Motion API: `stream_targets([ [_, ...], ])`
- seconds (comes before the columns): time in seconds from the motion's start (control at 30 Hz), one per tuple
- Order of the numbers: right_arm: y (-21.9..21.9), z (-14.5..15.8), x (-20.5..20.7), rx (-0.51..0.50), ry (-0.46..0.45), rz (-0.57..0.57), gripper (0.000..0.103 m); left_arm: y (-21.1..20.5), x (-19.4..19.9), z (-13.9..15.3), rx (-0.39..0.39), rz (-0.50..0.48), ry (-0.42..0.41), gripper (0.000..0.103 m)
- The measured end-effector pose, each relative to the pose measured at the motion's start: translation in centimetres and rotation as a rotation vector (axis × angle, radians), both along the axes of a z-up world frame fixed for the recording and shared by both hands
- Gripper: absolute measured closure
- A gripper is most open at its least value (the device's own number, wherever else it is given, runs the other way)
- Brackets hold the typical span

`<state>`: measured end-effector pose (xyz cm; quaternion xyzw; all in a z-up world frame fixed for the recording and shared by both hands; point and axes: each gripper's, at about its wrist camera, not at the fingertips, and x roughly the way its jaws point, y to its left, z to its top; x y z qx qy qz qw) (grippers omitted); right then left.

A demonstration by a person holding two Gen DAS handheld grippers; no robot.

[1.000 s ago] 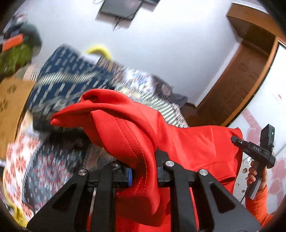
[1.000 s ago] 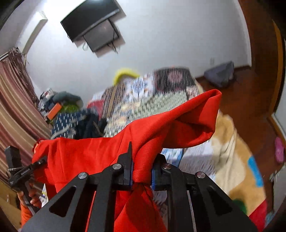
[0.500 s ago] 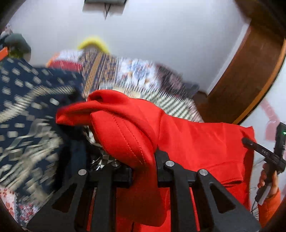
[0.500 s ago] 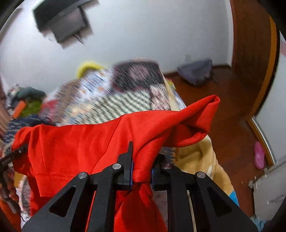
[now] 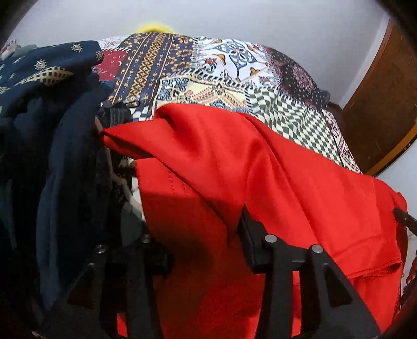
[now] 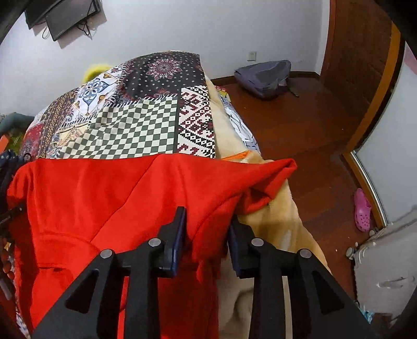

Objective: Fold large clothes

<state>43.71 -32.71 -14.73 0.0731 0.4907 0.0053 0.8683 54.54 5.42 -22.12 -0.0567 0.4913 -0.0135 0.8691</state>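
A large red garment (image 5: 234, 161) lies spread on the patchwork bed cover (image 5: 208, 78), its top edge stretched between my two grippers. My left gripper (image 5: 200, 242) holds a corner fold loosely between its jaws, which are opening; the pads stand clear of the cloth. In the right wrist view the same red garment (image 6: 104, 187) drapes over the bed cover (image 6: 146, 125). My right gripper (image 6: 207, 234) is opening too, and a bunched fold hangs slack between its pads. The right corner of the garment droops onto a beige blanket (image 6: 273, 221).
A heap of dark blue patterned clothes (image 5: 52, 130) lies just left of the garment. Past the bed's right side are the wooden floor, a grey backpack (image 6: 263, 75) and a pink slipper (image 6: 362, 211). A television (image 6: 65, 15) hangs on the wall.
Both grippers came down toward the bed with the red garment and tipped downward. Their jaws, shut on the cloth before, have spread, and the garment now lies on the cover.
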Motion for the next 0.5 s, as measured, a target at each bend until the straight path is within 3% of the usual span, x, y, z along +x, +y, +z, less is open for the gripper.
stream_targets([
  [0.3,1.0,4.9,-6.0,-0.022,-0.083,0.059,0.075,-0.8,-5.5,3.6,0.002,-0.063,0.001,0.058],
  [0.5,1.5,8.3,-11.2,-0.019,-0.163,0.108,0.063,0.2,-11.5,7.7,-0.019,-0.091,-0.083,0.055],
])
